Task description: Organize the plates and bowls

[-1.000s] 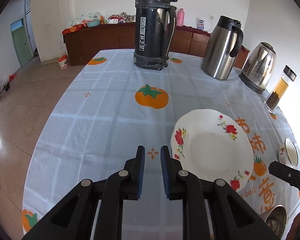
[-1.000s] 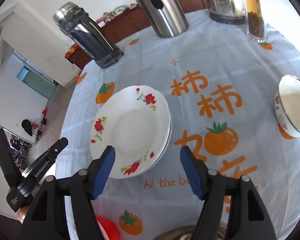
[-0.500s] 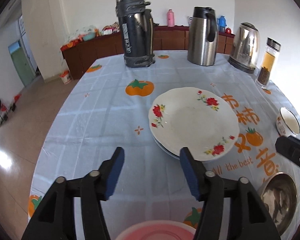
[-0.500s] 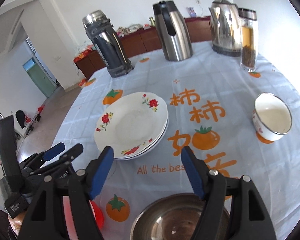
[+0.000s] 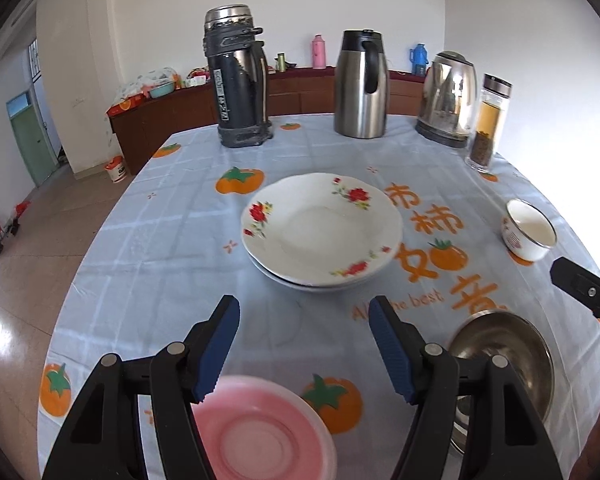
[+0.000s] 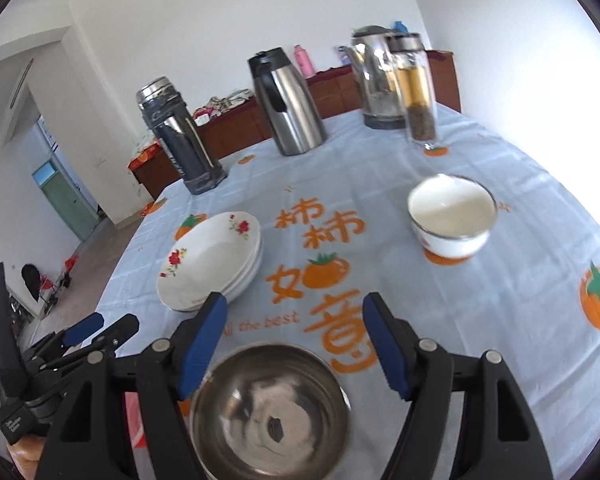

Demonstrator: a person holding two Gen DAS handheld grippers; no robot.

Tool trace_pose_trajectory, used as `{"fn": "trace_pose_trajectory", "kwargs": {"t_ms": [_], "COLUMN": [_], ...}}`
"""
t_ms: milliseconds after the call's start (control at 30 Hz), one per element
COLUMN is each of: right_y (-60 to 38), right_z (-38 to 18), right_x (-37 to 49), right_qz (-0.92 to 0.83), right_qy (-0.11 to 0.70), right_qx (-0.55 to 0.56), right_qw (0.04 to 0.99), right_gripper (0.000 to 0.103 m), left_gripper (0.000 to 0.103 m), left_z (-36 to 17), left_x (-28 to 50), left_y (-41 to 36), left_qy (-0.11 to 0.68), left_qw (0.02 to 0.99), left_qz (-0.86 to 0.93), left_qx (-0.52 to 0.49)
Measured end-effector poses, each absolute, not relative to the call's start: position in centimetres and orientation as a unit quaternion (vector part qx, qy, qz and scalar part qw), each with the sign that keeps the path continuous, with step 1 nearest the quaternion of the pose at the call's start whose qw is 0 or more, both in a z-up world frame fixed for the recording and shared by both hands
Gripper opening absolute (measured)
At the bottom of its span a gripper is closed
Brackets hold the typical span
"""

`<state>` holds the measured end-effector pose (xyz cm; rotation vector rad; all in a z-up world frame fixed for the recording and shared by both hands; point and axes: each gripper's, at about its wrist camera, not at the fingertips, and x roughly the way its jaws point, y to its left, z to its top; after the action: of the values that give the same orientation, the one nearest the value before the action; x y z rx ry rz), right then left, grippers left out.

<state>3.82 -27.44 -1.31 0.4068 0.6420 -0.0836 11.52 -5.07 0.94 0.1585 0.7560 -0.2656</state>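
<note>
Left claw (image 5: 302, 344) opening, jaws now wide, nothing between; plate released onto floral plate stack (image 5: 322, 232) mid-table. Right claw (image 6: 294, 344) wide open, empty. Both pulled back near edge: pink plate (image 5: 264, 436), steel bowl (image 6: 270, 412), far-right white bowl (image 6: 452, 214) left.

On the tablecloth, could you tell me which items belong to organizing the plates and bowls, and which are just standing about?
Belong to the job:
stacked floral plates
pink plastic plate
stainless steel bowl
white enamel bowl

Just standing about:
dark thermos
steel carafe
electric kettle
glass tea bottle
</note>
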Motion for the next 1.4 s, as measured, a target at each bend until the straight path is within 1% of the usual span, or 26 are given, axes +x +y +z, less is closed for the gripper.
{"fn": "trace_pose_trajectory", "kwargs": {"t_ms": [267,500,700,800,1033,1233,1400], "right_y": [-29.2,-29.1,-27.0,-25.4,-21.1,-18.0,-19.1], "right_z": [-3.1,-3.7,-3.8,-3.7,-3.9,-4.5,-4.9], "right_x": [0.1,-3.3,-4.4,-4.9,-4.8,-4.8,-5.3], "right_qz": [-0.060,-0.070,-0.057,-0.051,0.008,0.045,0.027], "right_qy": [0.302,0.282,0.274,0.267,0.271,0.278,0.269], "right_qx": [0.221,0.215,0.199,0.185,0.170,0.147,0.151], "right_qw": [0.926,0.932,0.939,0.944,0.947,0.948,0.951], "right_gripper": [0.072,0.072,0.071,0.065,0.062,0.062,0.062], "left_gripper": [0.069,0.069,0.069,0.069,0.069,0.069,0.069], "left_z": [0.3,-1.1,-2.3,-2.3,-2.6,-3.2,-3.0], "left_x": [7.6,4.6,2.5,1.6,1.3,1.8,1.5], "left_y": [-5.9,-4.1,0.1,2.7,8.7,11.1,10.7], "left_qy": [0.341,0.331,0.337,0.328,0.325,0.335,0.326], "left_qw": [0.928,0.934,0.935,0.941,0.945,0.942,0.945], "left_qz": [-0.127,-0.114,-0.097,-0.064,-0.009,-0.007,-0.016], "left_qx": [0.084,0.078,0.048,0.051,0.012,-0.023,-0.021]}}
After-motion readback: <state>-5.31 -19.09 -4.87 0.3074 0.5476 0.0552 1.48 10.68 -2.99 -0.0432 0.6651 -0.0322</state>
